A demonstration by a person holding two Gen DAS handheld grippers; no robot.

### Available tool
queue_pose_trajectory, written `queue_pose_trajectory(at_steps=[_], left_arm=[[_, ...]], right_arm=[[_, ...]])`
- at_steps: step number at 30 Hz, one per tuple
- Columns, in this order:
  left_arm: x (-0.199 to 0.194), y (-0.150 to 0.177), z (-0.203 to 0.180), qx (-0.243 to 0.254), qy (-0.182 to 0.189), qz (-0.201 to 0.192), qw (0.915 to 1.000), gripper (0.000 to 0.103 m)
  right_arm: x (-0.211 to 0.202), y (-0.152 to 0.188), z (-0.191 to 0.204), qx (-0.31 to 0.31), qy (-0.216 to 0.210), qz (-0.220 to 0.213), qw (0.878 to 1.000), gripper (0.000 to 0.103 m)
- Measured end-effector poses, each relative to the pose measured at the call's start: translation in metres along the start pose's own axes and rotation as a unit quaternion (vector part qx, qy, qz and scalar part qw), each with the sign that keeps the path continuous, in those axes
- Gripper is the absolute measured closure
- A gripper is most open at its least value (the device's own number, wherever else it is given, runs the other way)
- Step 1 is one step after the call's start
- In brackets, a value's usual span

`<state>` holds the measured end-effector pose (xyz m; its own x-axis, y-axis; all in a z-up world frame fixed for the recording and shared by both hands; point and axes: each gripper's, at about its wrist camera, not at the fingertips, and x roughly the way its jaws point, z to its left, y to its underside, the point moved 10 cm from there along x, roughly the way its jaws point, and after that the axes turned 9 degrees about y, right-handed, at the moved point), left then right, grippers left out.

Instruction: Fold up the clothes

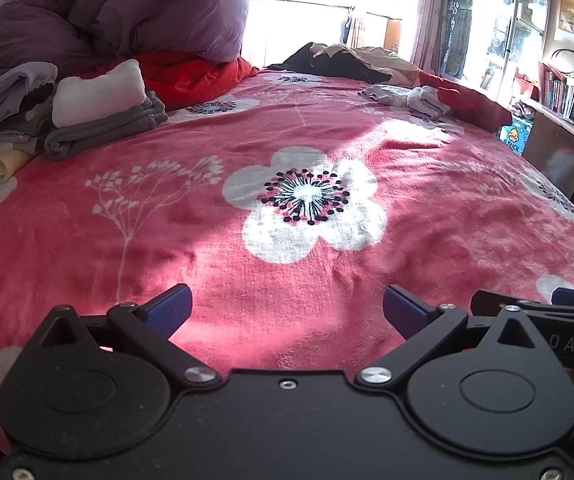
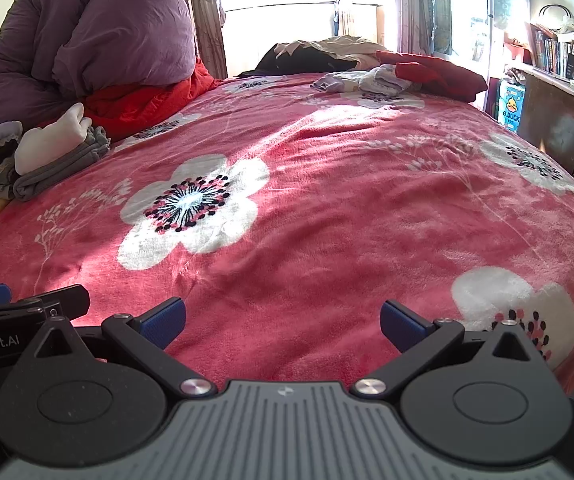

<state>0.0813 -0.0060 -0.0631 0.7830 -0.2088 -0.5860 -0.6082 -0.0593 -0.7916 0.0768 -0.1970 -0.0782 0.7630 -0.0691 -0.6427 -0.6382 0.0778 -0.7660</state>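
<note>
Two grippers are held side by side low over the near edge of the bed, and nothing is carried by either. The left gripper is seen with its jaws wide apart above bare blanket, and the right gripper likewise; each one's side is caught at the edge of the other's view.

The pink floral blanket in front of them is bare, so no garment is laid out for folding at present. Along the left side of the bed a stack of folded clothes is seen: a white folded piece resting on a grey folded garment, with lilac folded items beside them. These are judged to be finished work. Behind them a purple duvet is heaped on red bedding.

The clothes yet to be folded lie at the far end of the bed, near the window: a pale crumpled garment closest, a red garment just beside it on the right, and a dark and beige heap behind.

The step in hand is judged to be the pause between garments, with a fresh piece to be fetched. For the next move, a long reach across the bed would be called for, the open jaws being closed on an edge of the pale garment, which would then be drawn back to the bare middle of the blanket and spread flat. Only one layer should be pinched, since the pile is tangled.
</note>
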Motion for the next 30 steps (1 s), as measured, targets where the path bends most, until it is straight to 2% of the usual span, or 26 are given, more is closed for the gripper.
queue_pose_trajectory(at_steps=[30], left_arm=[[-0.0001, 0.0025, -0.0032, 0.005, 0.008, 0.0, 1.0, 0.0]], right_arm=[[0.0022, 0.0038, 0.0009, -0.005, 0.002, 0.005, 1.0, 0.0]])
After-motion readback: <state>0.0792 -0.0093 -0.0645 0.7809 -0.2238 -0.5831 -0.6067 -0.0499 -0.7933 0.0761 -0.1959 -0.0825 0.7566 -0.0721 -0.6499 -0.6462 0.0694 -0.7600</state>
